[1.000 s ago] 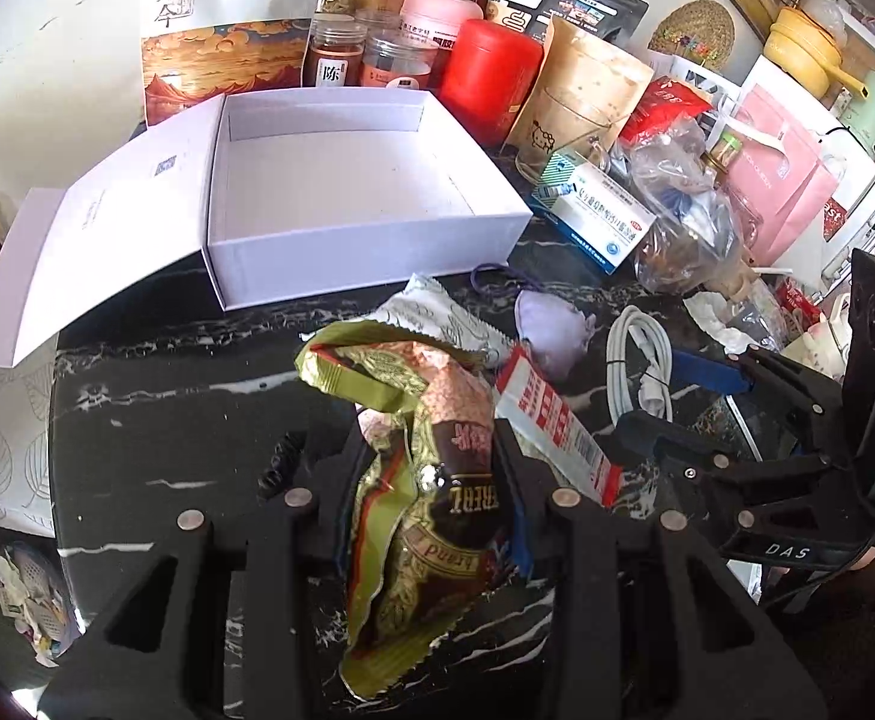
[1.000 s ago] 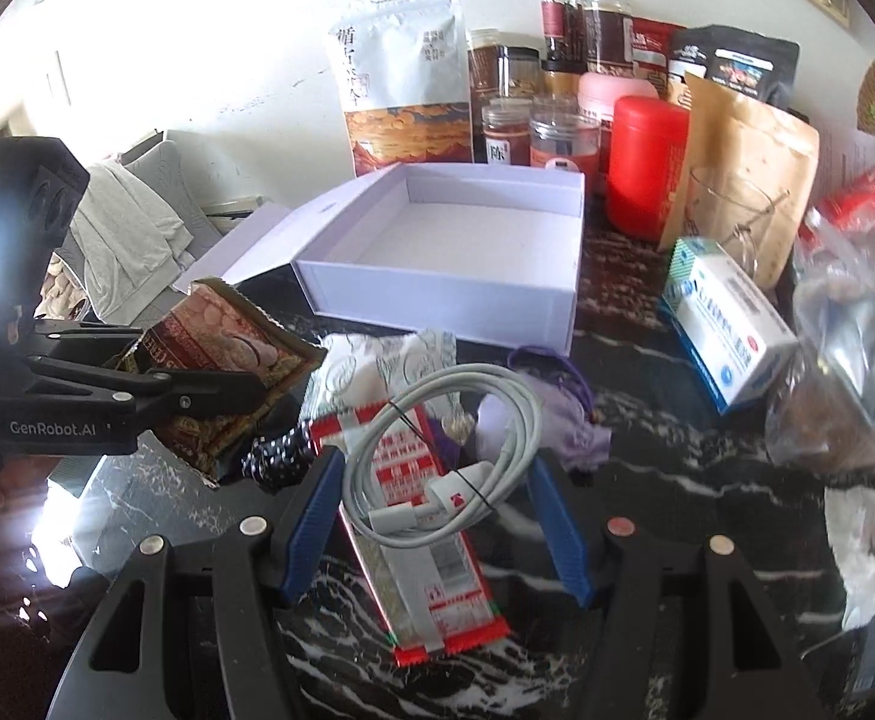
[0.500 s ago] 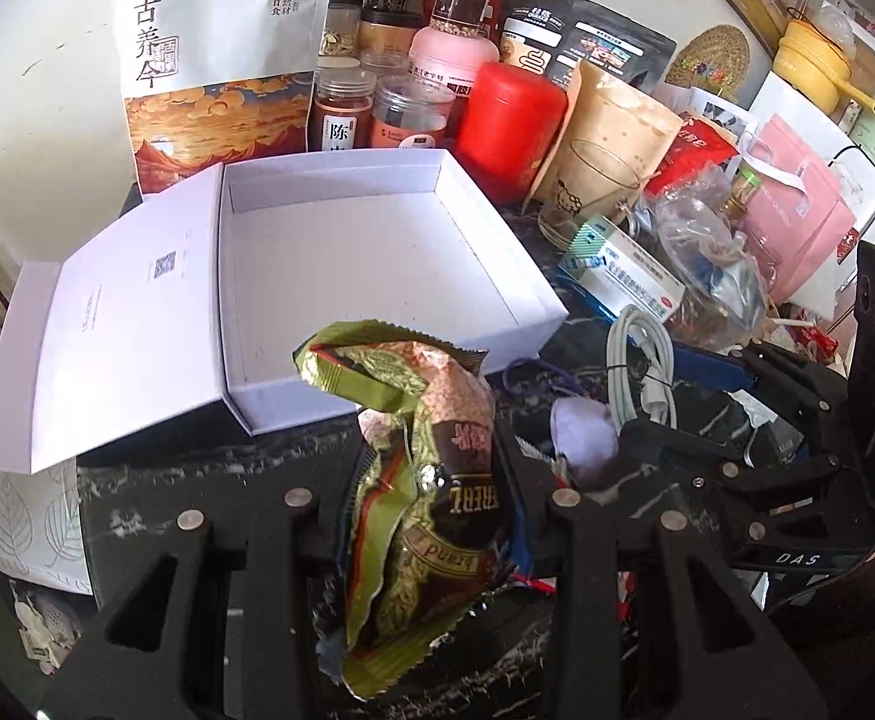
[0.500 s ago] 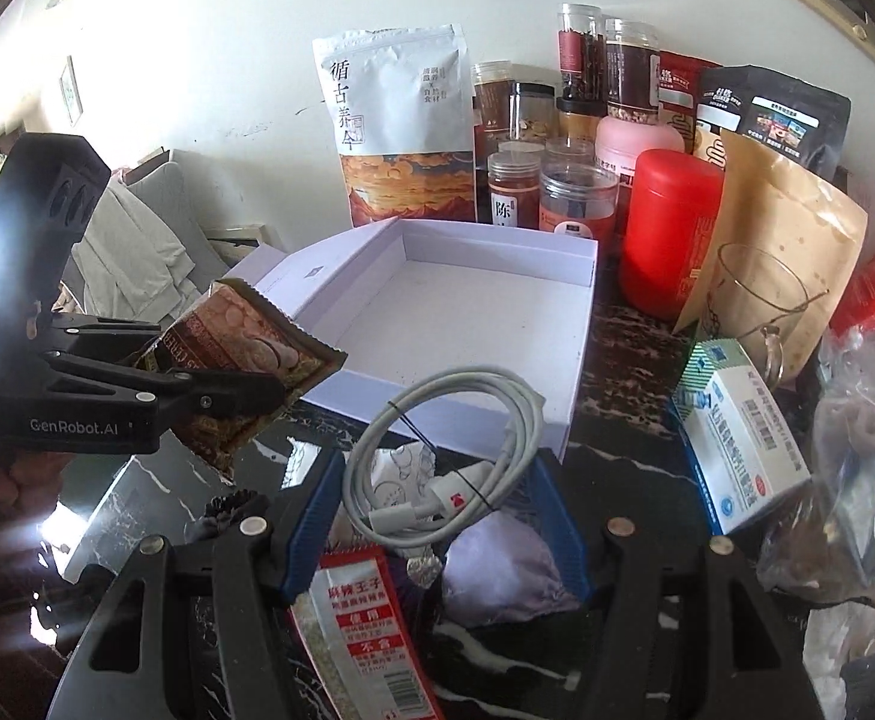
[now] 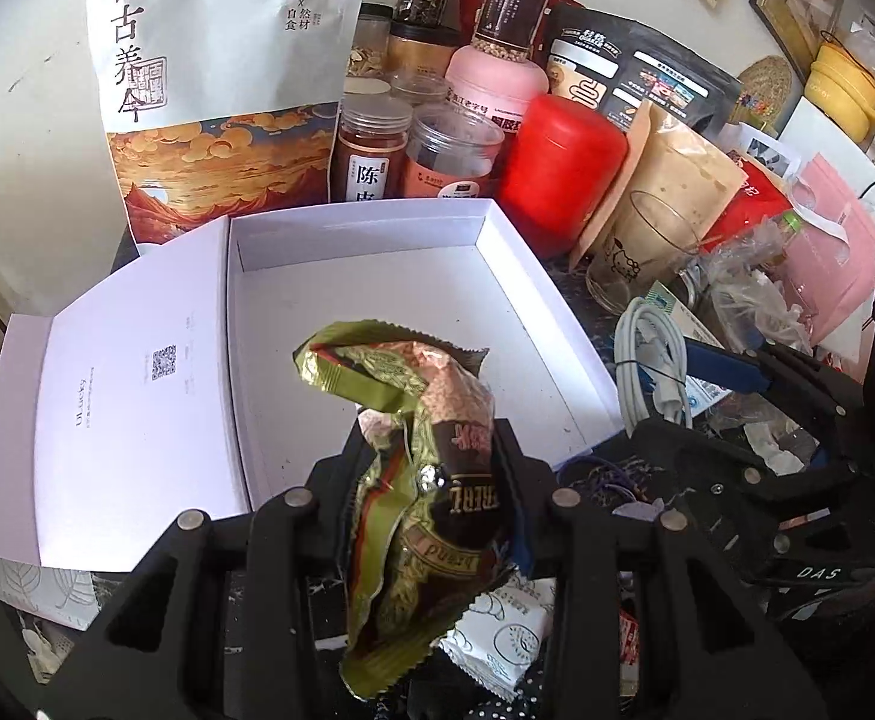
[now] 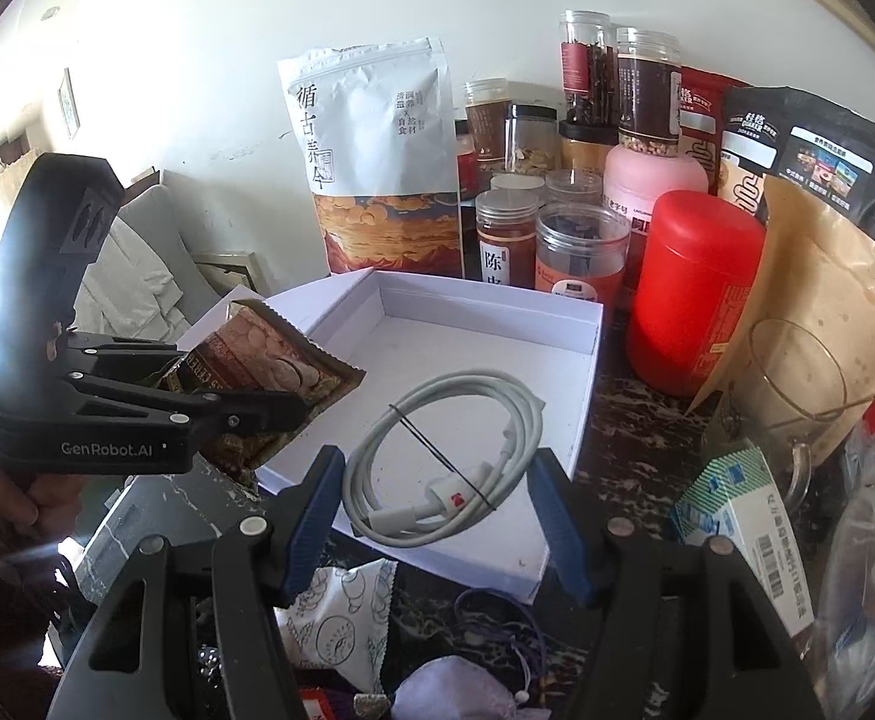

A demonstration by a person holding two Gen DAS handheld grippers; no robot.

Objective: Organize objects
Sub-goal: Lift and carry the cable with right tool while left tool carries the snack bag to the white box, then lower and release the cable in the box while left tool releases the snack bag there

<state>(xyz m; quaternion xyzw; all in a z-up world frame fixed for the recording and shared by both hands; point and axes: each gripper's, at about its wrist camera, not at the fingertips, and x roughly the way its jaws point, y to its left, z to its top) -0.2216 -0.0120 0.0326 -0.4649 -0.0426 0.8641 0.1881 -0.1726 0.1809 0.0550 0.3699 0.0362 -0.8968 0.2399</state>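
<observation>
My left gripper [image 5: 431, 450] is shut on a crumpled green and brown snack packet [image 5: 419, 480] and holds it above the near edge of an open white box [image 5: 377, 300]. My right gripper [image 6: 437, 474] is shut on a coiled white cable [image 6: 449, 456] and holds it over the box's [image 6: 485, 324] near right part. The left gripper [image 6: 269, 408] with the packet [image 6: 257, 372] shows at the left of the right wrist view. The cable [image 5: 647, 360] and right gripper [image 5: 719, 360] show at the right of the left wrist view. The box is empty inside.
Behind the box stand a large white pouch [image 5: 221, 90], several jars [image 5: 371, 156], a red canister [image 5: 563, 168] and a glass mug [image 5: 635, 252]. A medicine box [image 6: 737, 528], a white sachet [image 6: 341, 612] and a lilac pouch [image 6: 455, 690] lie on the black marble top.
Both grippers have lifted and moved forward with their loads, from above the loose items on the counter to over the open box. The red sachet is left behind.
</observation>
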